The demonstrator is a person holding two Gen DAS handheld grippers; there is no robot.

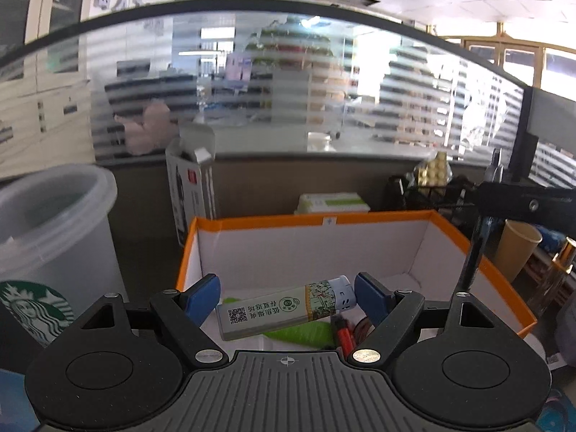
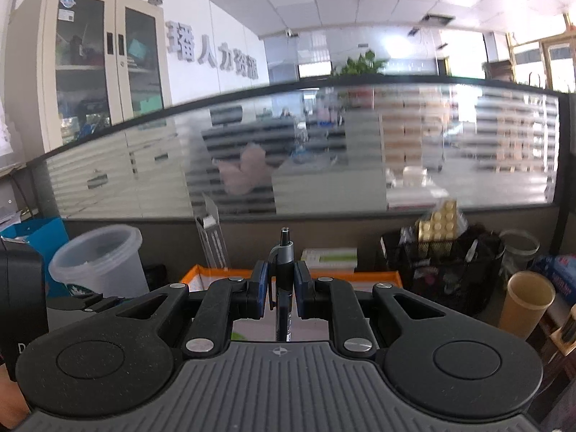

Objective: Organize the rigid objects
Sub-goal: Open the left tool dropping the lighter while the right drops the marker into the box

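Left tongs (image 1: 286,297): you grip the lighter (image 1: 284,307) endwise, over the box (image 1: 360,217).
Right tongs (image 2: 281,284): you clamp the pen (image 2: 283,277), upright.

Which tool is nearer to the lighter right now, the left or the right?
Left. The left tool holds the lighter endwise between its pads, over the orange box. The right tool grips a pen off to the side.

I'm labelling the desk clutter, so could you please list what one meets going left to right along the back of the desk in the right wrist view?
Clear plastic tub → upright grey carton → pen held in the right gripper → black mesh organizer → paper cup.
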